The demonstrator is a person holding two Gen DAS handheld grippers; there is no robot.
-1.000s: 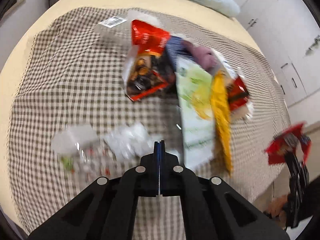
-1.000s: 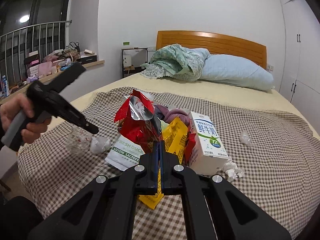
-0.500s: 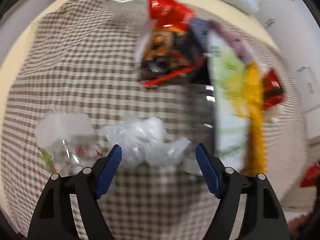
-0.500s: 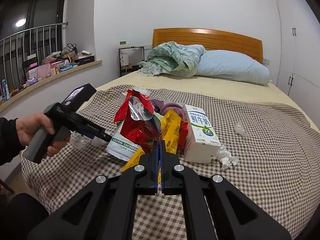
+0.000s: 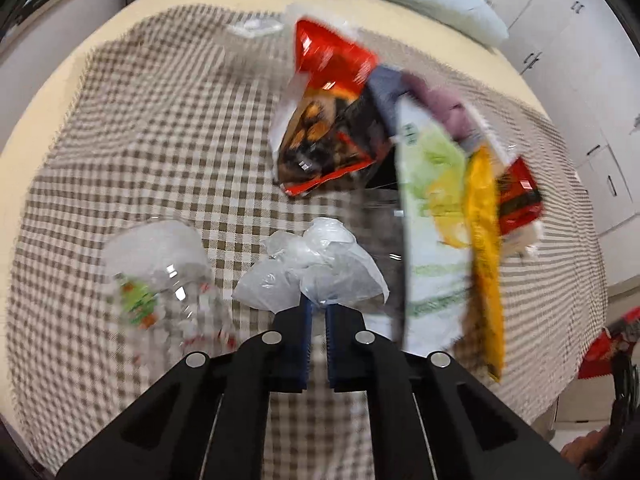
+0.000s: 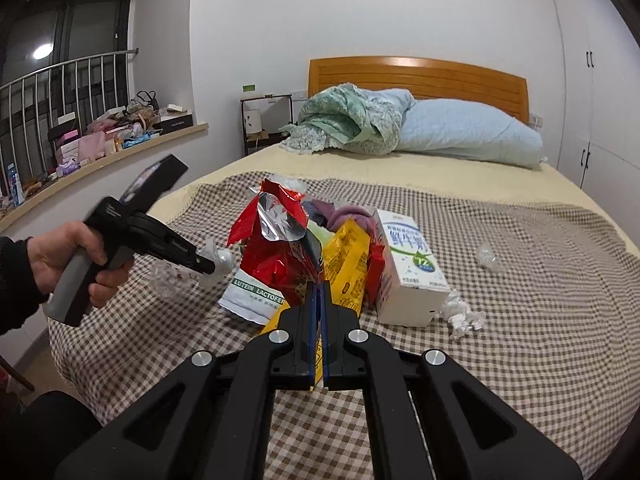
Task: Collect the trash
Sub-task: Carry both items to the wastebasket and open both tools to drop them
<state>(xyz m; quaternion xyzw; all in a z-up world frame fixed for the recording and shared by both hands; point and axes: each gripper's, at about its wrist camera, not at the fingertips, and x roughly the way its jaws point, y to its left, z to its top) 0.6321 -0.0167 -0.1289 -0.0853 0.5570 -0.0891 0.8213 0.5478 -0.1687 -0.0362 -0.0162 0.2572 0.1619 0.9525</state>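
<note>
My left gripper (image 5: 316,308) points steeply down at the checked blanket (image 5: 140,120), and its pads pinch the near edge of a crumpled clear plastic bag (image 5: 316,264). In the right wrist view a hand holds that gripper (image 6: 210,268) with the plastic bag (image 6: 220,258) at its tip. My right gripper (image 6: 318,292) is shut and faces the trash pile: a red snack bag (image 6: 280,220), a yellow bag (image 6: 348,264) and a milk carton (image 6: 408,272). In the left wrist view a red wrapper (image 5: 600,350) hangs at the right gripper's tips beyond the bed's edge.
A clear printed plastic cup (image 5: 160,292) lies left of the held bag. A white pouch (image 6: 252,296) lies under the red bag. A crumpled tissue (image 6: 460,314) and a plastic wad (image 6: 488,256) lie to the right. A pillow (image 6: 468,132) and a quilt (image 6: 348,120) are at the headboard.
My left gripper opened wide, came down over the crumpled plastic bag and closed on it. The right gripper has stayed shut and still.
</note>
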